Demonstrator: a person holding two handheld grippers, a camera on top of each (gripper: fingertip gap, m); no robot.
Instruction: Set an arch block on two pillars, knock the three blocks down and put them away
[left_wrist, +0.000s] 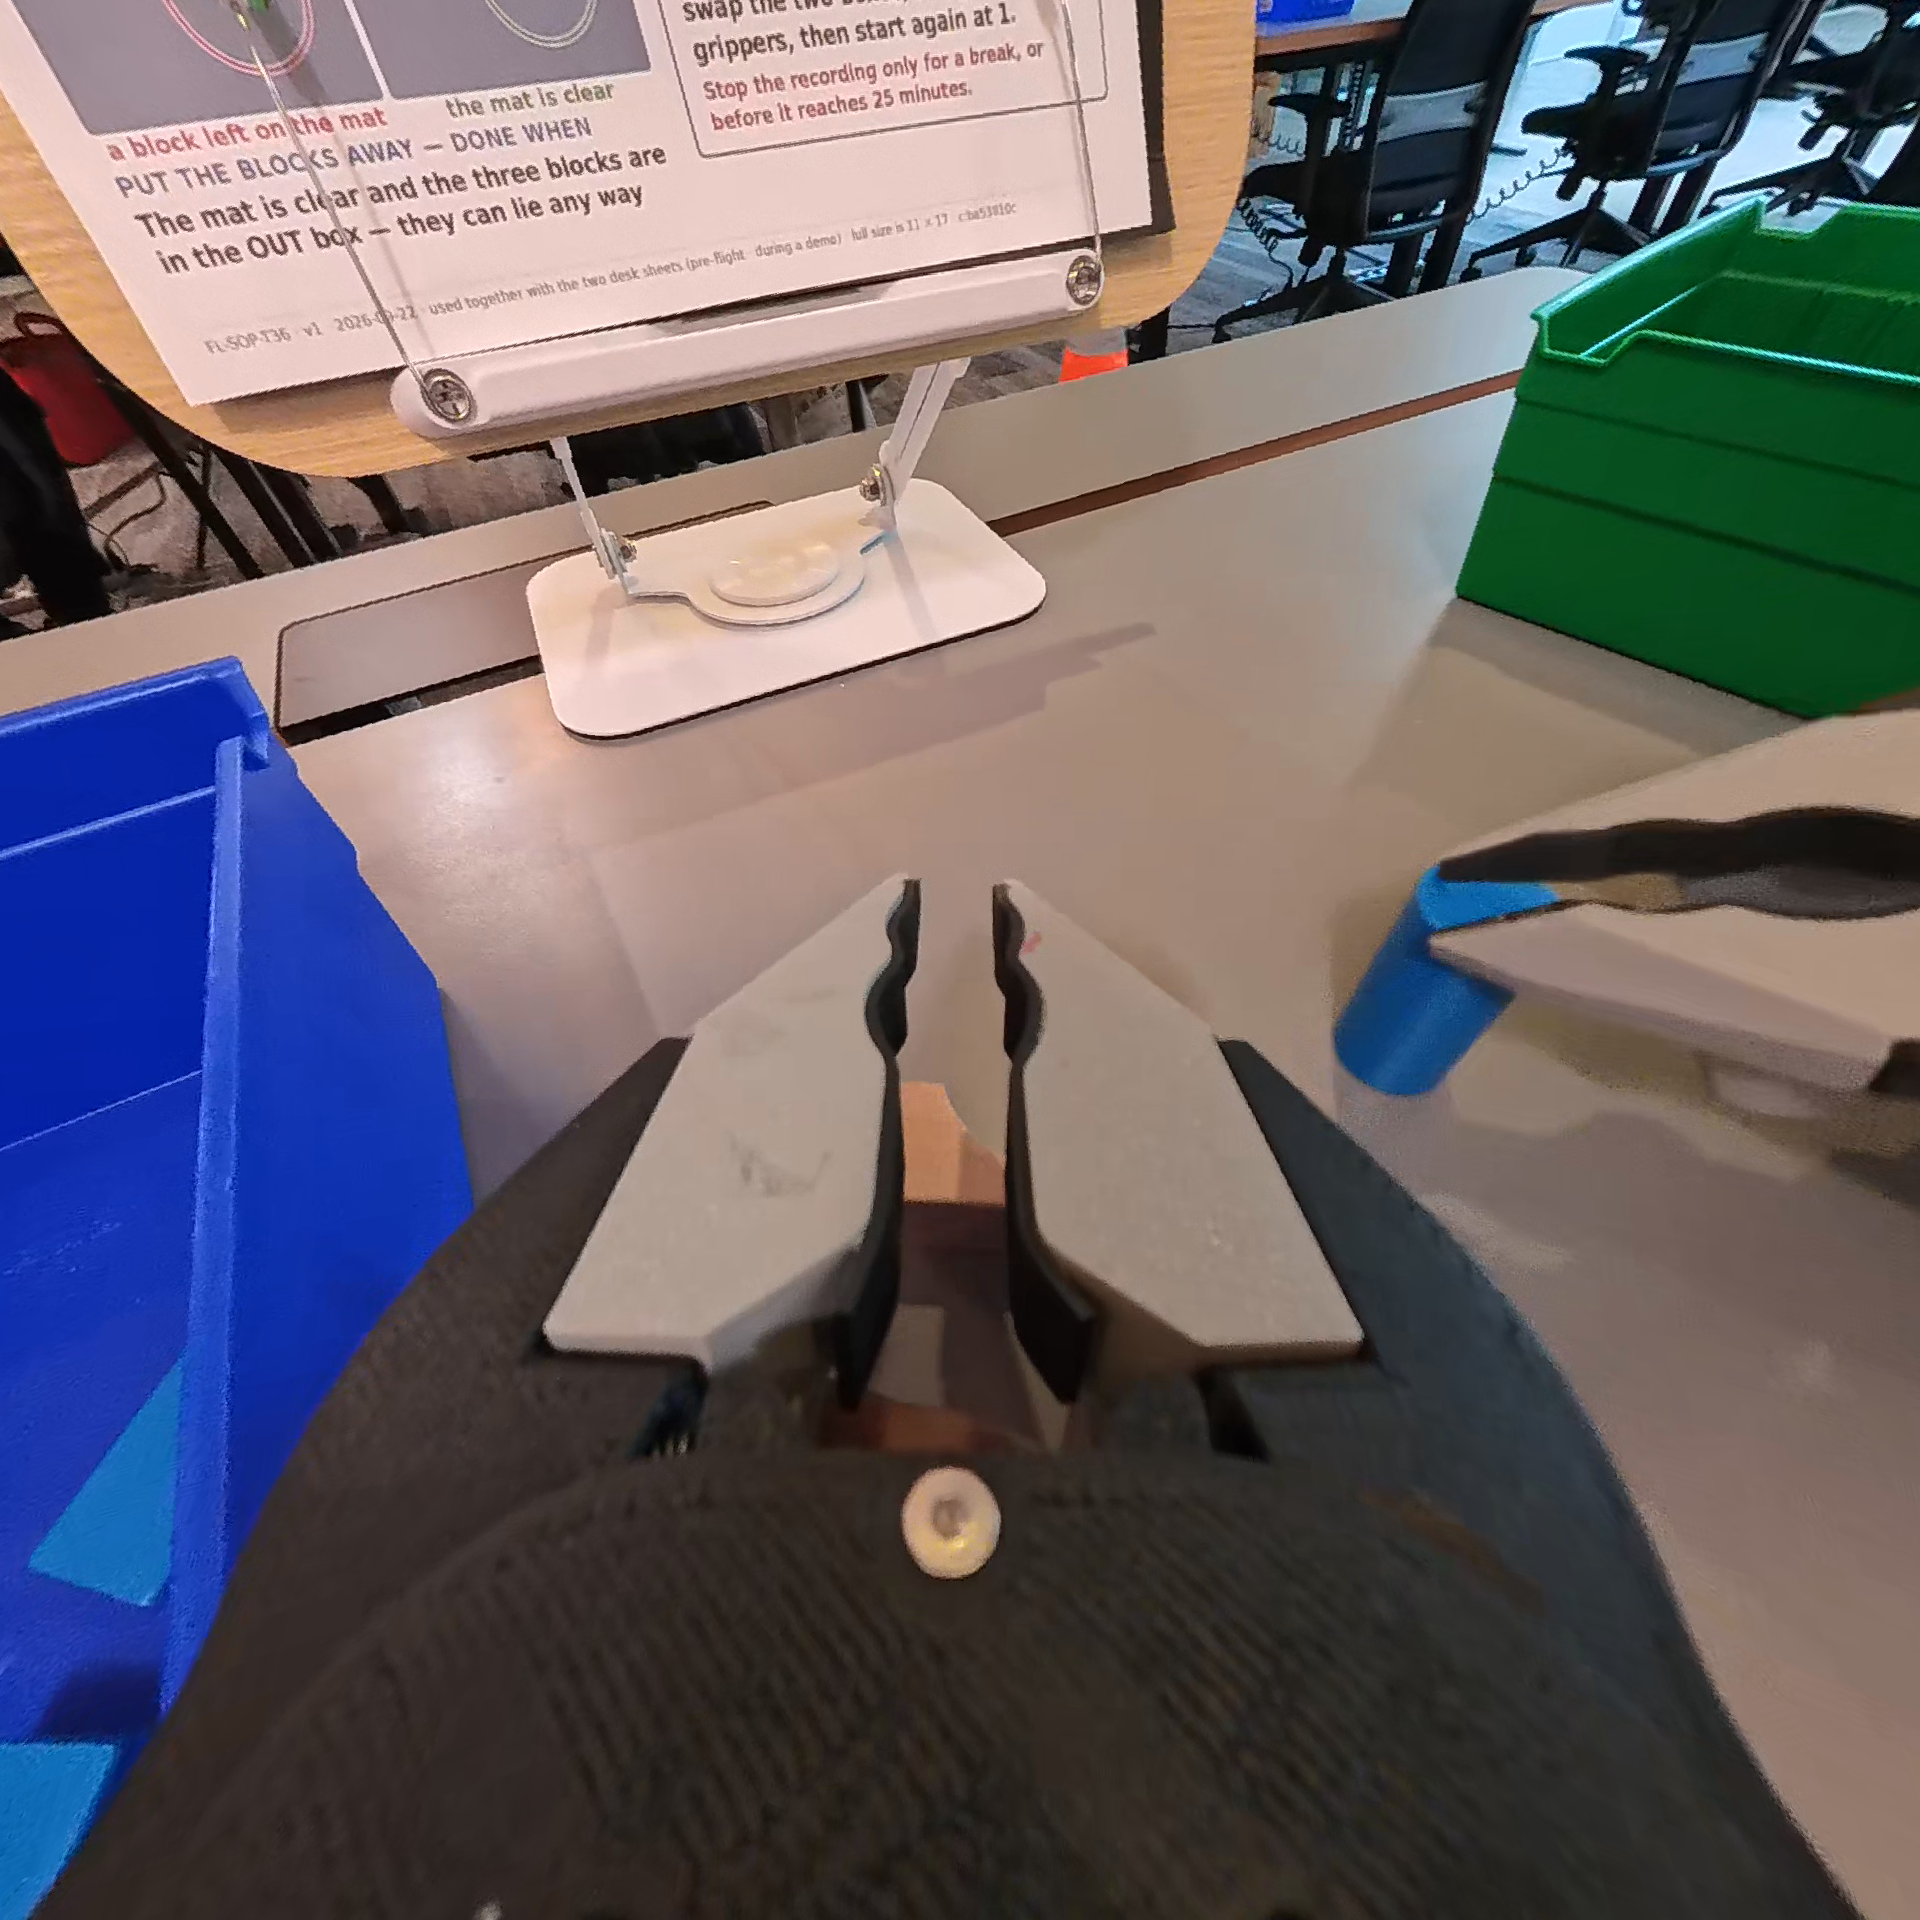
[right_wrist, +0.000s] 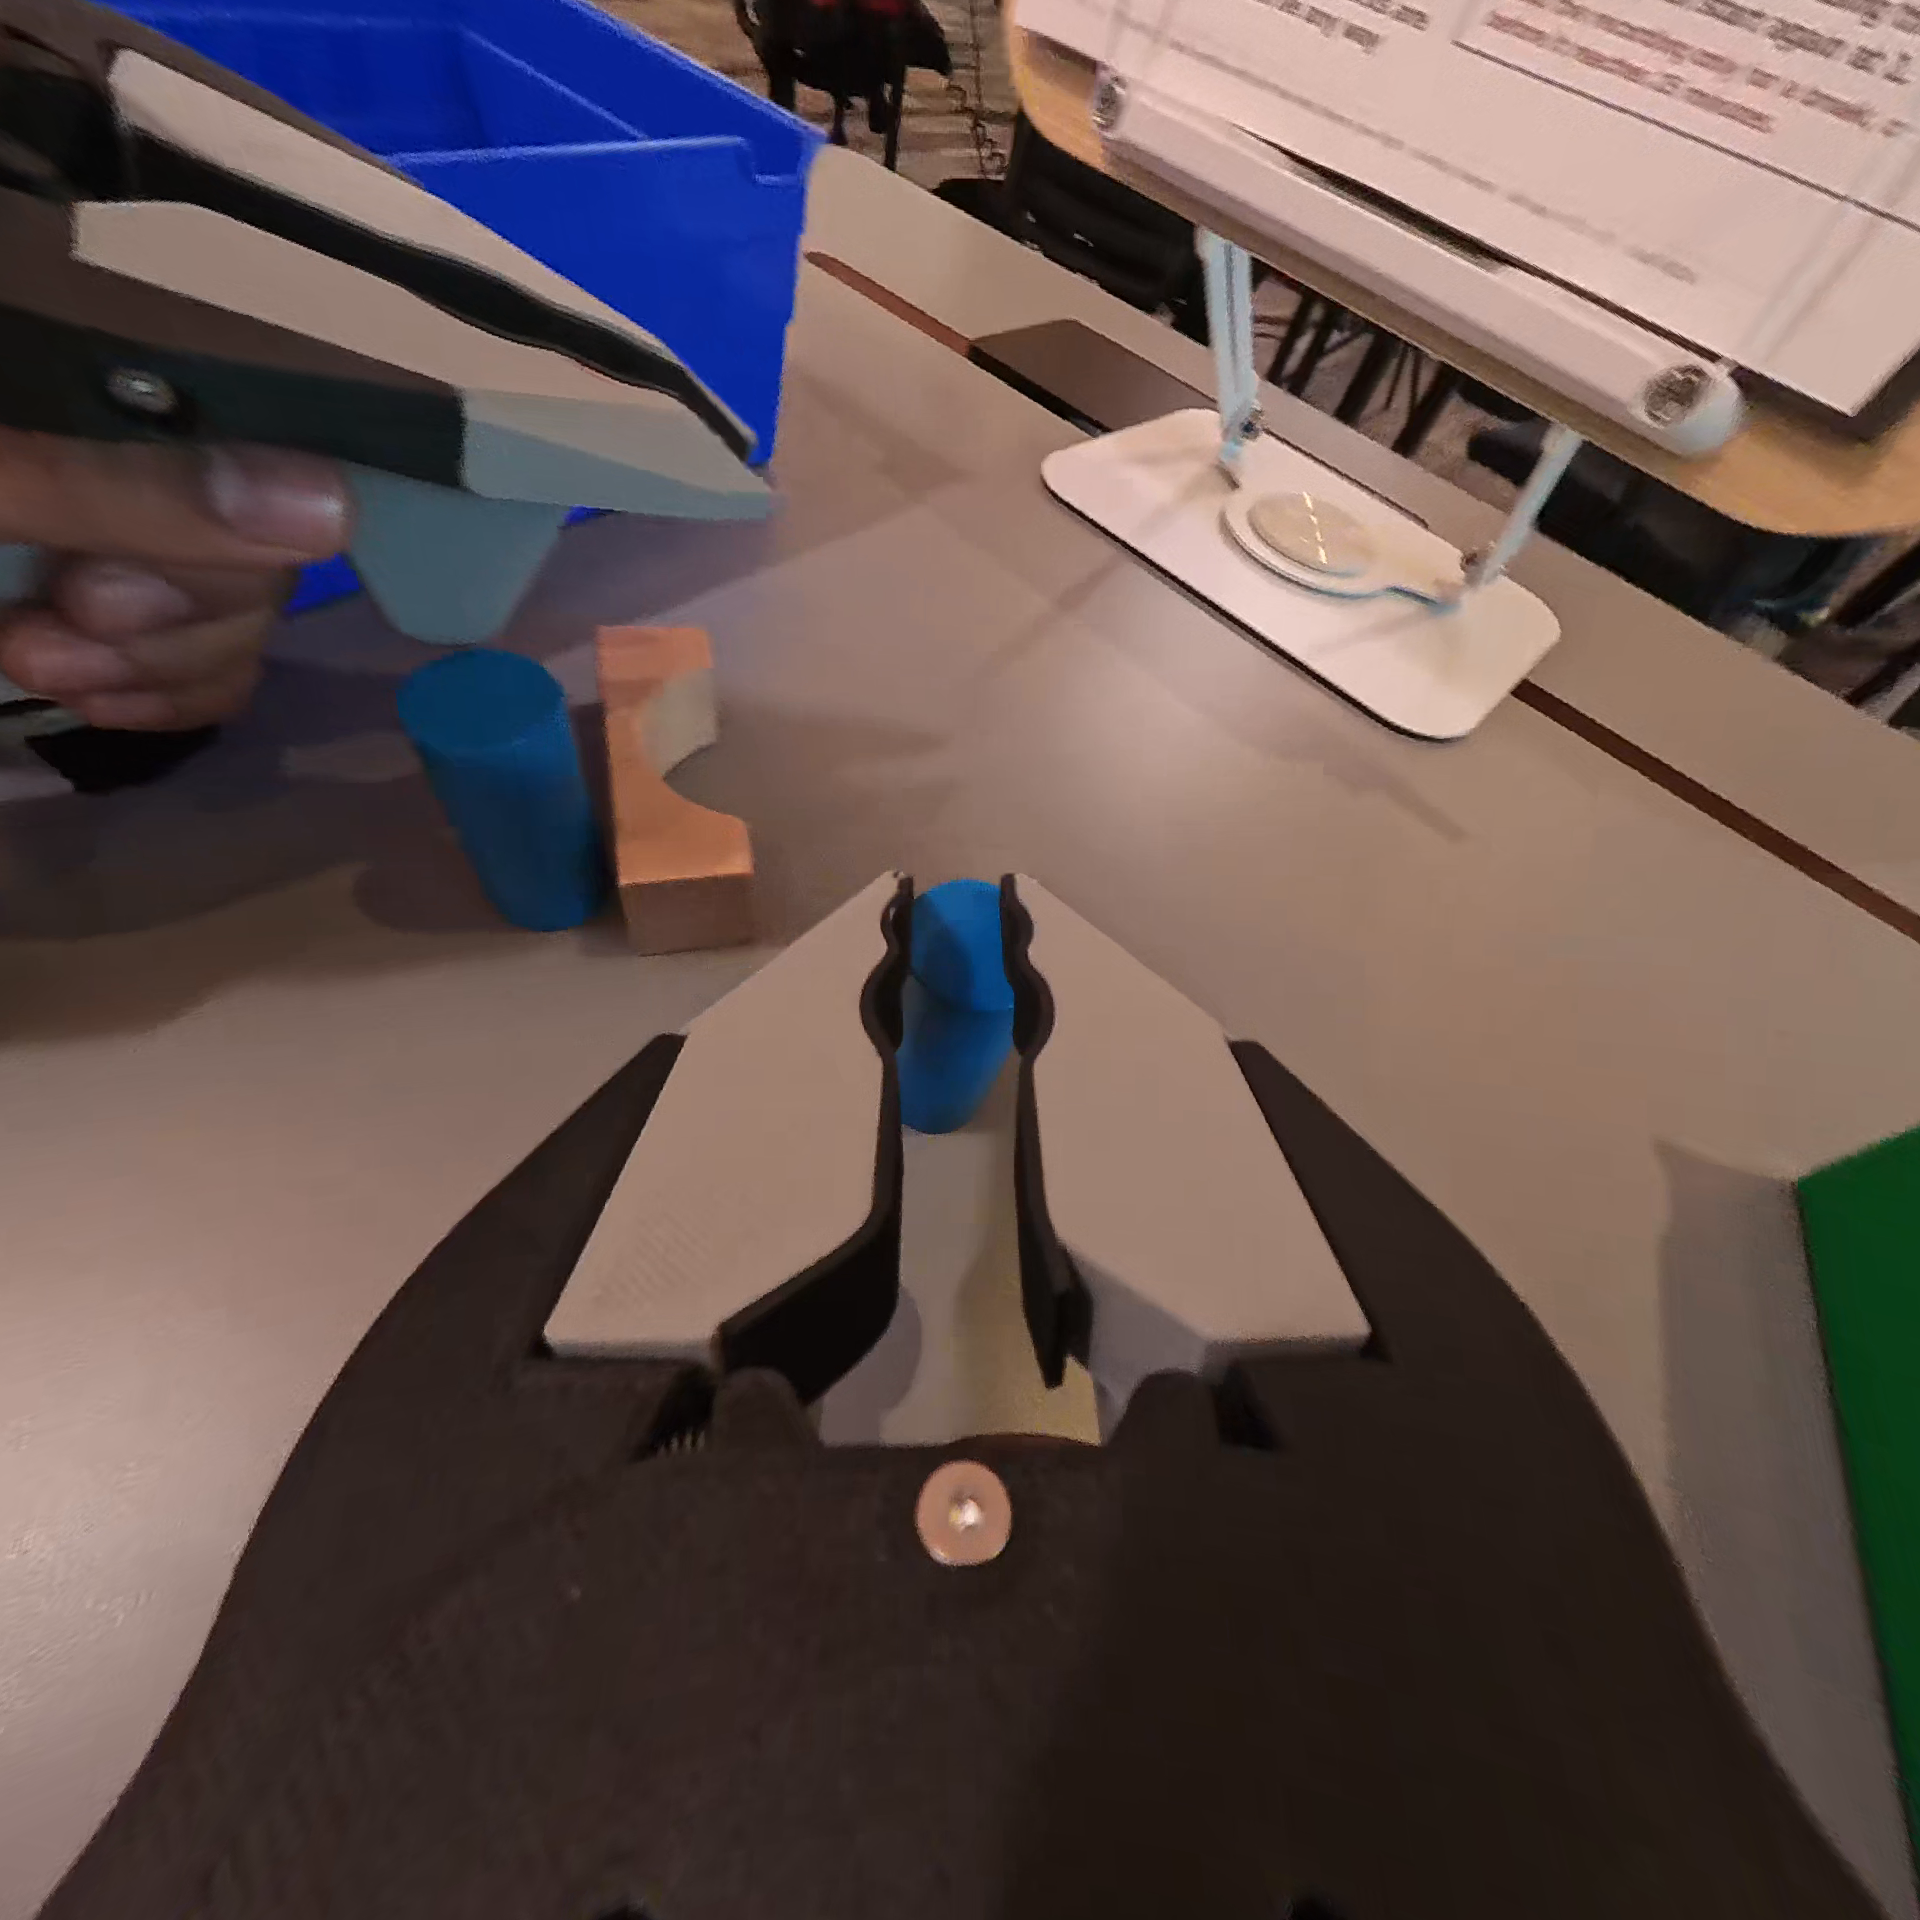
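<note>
My right gripper (right_wrist: 951, 894) is shut on the top of a blue pillar (right_wrist: 951, 997), with both pads against its sides. The left wrist view shows that pillar (left_wrist: 1403, 997) tilted under the right gripper (left_wrist: 1455, 904). A second blue pillar (right_wrist: 499, 790) stands on the table. The wooden arch block (right_wrist: 665, 800) lies on its side right beside it. My left gripper (left_wrist: 956, 904) has its pads a narrow gap apart with only table between them. It hovers above those two blocks (right_wrist: 753, 468). A bit of the arch (left_wrist: 940, 1143) shows below, through the gap between the fingers.
A blue bin (left_wrist: 208, 1039) stands at the left and a green bin (left_wrist: 1714, 468) at the far right. A white document stand (left_wrist: 790, 603) holding a sheet stands at the back of the grey table (left_wrist: 1195, 727). A hand (right_wrist: 156, 623) holds the left gripper. The tips of one gripper are about 11 cm away from the tips of the other.
</note>
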